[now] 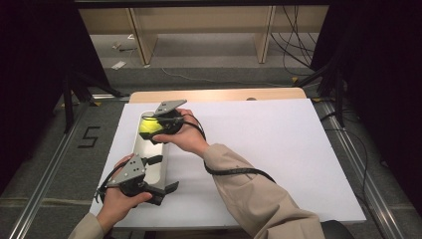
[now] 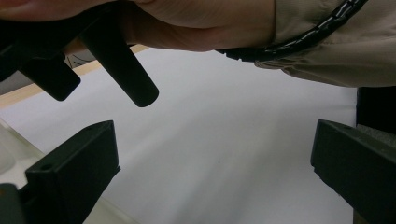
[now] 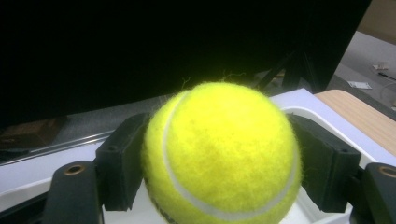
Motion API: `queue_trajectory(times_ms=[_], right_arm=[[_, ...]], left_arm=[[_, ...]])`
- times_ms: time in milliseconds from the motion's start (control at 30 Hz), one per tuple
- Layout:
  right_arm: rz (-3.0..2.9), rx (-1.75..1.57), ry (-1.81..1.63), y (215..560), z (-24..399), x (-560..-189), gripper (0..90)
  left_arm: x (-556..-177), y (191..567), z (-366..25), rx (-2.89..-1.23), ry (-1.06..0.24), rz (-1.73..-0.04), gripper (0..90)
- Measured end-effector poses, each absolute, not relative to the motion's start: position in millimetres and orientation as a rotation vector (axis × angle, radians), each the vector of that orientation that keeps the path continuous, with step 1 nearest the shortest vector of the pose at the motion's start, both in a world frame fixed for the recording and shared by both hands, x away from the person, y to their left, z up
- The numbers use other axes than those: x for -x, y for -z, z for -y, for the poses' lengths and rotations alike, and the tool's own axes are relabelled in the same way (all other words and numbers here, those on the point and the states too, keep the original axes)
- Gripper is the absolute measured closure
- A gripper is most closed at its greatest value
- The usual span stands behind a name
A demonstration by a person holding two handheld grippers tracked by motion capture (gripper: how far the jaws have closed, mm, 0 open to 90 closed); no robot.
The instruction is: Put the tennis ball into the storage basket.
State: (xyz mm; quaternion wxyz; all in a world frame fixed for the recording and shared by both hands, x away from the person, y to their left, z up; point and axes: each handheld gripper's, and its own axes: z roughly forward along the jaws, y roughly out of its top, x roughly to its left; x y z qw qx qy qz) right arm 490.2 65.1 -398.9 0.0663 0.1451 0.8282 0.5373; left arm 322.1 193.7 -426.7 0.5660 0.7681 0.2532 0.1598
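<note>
A yellow tennis ball (image 1: 147, 128) (image 3: 222, 154) sits between the black jaws of my right gripper (image 1: 152, 128) (image 3: 219, 161), which is shut on it from both sides. The ball hangs just over the far end of a long white tray (image 1: 158, 169) on the left of the board. My left gripper (image 1: 164, 173) (image 2: 212, 172) is at the tray's near end, its jaws wide apart with nothing between them. The tray's rim (image 2: 11, 156) shows at the lower left of the left gripper view. The right hand and its sleeve (image 2: 327, 51) cross the top of that view.
A white foam board (image 1: 268, 149) covers the wooden table (image 1: 219, 94). The right gripper's black cable (image 1: 239, 172) loops over the board beside the forearm. Metal rails (image 1: 50, 169) run along both sides, with dark stands and curtains beyond them.
</note>
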Motion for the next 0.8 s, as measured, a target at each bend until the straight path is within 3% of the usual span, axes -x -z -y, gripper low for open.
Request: queue_trajectory(times_ms=[800], right_arm=[[-2.519,-0.449,-1.593,406.8,-69.3,-494.5,26.4]], left_arm=[[-322.1,426.7,-193.4,-1.805,-0.373,-0.595,0.6]])
